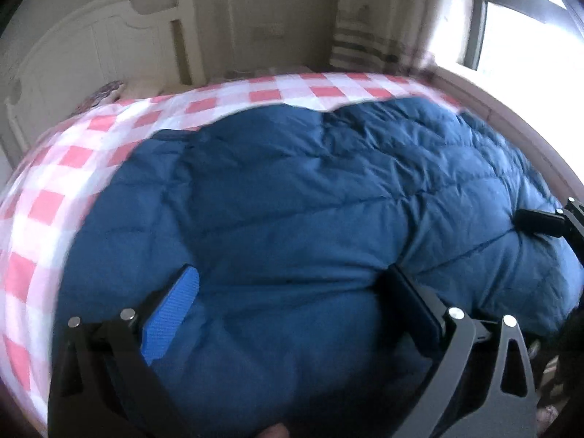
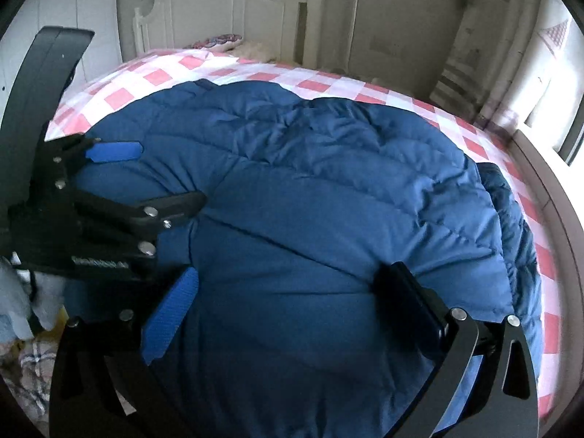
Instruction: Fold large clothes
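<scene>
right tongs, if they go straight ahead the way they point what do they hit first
Most likely the blue padded jacket: the right tongs stand open with its bulk right between and ahead of them. Depth is unclear, but nothing else lies in between.

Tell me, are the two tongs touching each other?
Apart. The right wrist view shows blue jacket between the left tongs and right tongs.

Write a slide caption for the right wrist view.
Right gripper, open, over a blue quilted down jacket on a pink-checked bedsheet, left gripper alongside.
</scene>
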Demonstrator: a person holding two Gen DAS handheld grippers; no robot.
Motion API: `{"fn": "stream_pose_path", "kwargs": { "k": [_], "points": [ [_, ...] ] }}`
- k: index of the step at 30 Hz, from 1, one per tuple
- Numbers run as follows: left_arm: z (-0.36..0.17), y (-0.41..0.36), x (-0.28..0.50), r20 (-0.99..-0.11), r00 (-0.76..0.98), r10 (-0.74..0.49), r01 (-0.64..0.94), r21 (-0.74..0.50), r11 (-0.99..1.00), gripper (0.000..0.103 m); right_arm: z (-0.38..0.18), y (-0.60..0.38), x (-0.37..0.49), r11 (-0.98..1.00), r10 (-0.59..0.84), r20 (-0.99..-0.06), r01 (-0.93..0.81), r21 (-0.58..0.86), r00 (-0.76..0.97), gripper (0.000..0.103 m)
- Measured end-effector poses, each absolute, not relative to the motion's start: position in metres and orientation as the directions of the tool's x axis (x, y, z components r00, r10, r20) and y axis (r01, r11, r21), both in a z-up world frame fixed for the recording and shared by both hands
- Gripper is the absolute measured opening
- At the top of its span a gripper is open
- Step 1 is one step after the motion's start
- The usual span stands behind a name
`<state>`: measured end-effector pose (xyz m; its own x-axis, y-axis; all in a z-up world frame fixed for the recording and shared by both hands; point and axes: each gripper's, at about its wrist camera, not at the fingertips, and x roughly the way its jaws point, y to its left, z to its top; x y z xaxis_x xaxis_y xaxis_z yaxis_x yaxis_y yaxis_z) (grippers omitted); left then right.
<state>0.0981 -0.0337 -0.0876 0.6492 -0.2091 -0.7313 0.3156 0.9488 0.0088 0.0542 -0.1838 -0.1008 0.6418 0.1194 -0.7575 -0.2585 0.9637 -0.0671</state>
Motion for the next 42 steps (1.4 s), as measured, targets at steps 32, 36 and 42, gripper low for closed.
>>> {"fn": "stream_pose_path", "kwargs": {
  "k": [32,36,42],
  "points": [
    [-0.107,-0.034,0.031,-0.727,0.662,-0.182,0.362,0.097,0.927,0.101,-0.109,-0.18,-0.02,0.952,0.107,-0.705,-0.277,-0.131,0.701,0.099],
    [-0.107,-0.031,0.031,-0.725,0.659,-0.2,0.372,0.084,0.924,0.101,-0.093,-0.191,-0.019,0.957,0.086,-0.71,-0.257,-0.137,0.699,0.098],
    [-0.107,-0.03,0.032,-0.723,0.658,-0.208,0.372,0.072,0.926,0.101,-0.098,-0.277,-0.011,0.999,-0.02,-0.705,-0.021,-0.049,0.709,0.099]
  ]
}}
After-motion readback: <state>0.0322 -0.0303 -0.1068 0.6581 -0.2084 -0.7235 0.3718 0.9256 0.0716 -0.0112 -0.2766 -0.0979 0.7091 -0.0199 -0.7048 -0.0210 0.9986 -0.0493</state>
